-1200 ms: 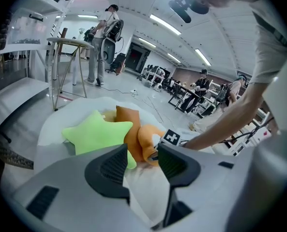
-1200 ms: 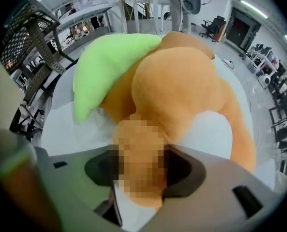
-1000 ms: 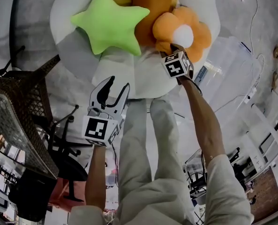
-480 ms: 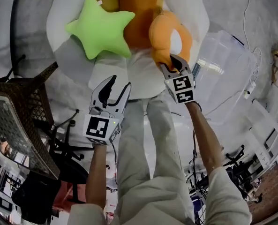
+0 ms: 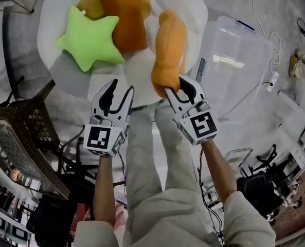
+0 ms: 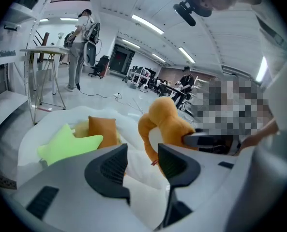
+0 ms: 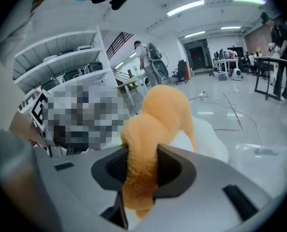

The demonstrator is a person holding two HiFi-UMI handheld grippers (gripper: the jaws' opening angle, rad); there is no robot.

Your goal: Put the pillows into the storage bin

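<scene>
Floor: pale and smooth, with loose cables lying across it to the right.
White round cushion: lies on the floor ahead of the person and carries the pillows.
Storage bin: clear plastic, on the floor just beside the cushion's right edge. All pillows are outside it.
Wicker chair: dark, at the left, apart from the cushion.
Orange pillow: rectangular, at the middle of the cushion, touching the green star pillow.
Green star pillow: lies flat on the left part of the cushion.
Flower pillow: orange, seen edge-on, reaching up from the right gripper over the cushion's near right part. It is between the orange pillow and the storage bin. Contact with the cushion cannot be told.
Yellow pillow: mostly hidden behind the star and the orange pillow.
Right gripper: its jaws have just been closing and are clamped on the lower edge of the flower pillow, with plush squeezed between the pads.
Left gripper: jaws apart with nothing between them, held over the cushion's near edge, beside the right gripper.
</scene>
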